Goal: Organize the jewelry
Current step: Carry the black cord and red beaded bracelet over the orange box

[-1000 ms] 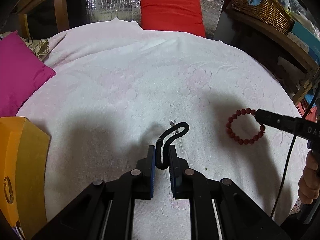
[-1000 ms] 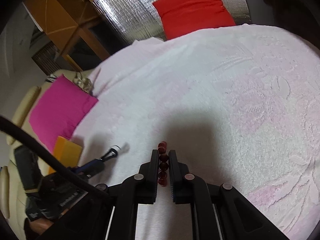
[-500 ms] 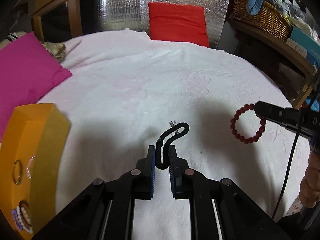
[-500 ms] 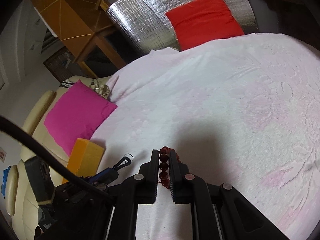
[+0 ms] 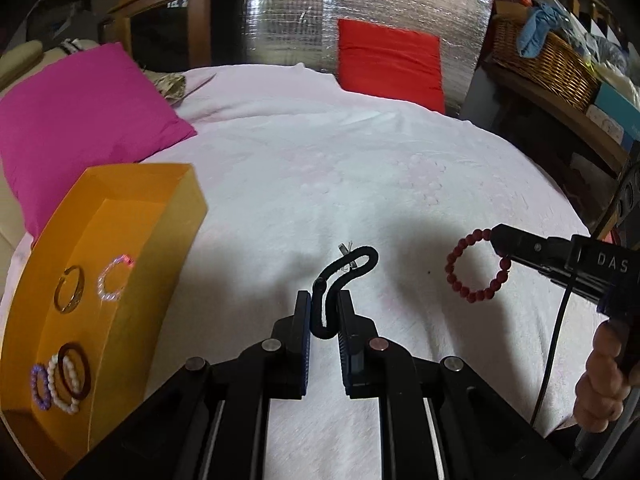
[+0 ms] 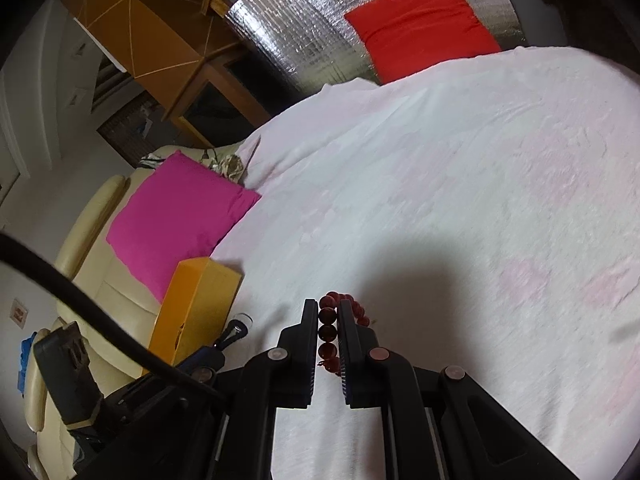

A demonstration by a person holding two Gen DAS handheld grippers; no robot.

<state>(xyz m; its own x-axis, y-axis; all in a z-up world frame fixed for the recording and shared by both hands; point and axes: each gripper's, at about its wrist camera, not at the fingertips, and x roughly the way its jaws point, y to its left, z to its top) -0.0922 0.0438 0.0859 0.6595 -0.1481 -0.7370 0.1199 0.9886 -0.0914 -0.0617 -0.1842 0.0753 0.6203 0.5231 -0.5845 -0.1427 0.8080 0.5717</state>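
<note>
Black cord bracelet (image 5: 344,280): soft, light, limp. My left gripper (image 5: 325,312) is clamped near-shut on its lower loop; the free end with the small metal clasp droops forward, clear of the white bedspread (image 5: 320,184). Red bead bracelet (image 5: 476,266): rigid beads, likely slippery and strung on elastic. My right gripper (image 6: 328,328) is pinched closed across one side of the strand. Orange box (image 5: 180,200), at the bedspread's left edge, holds rings and bracelets.
</note>
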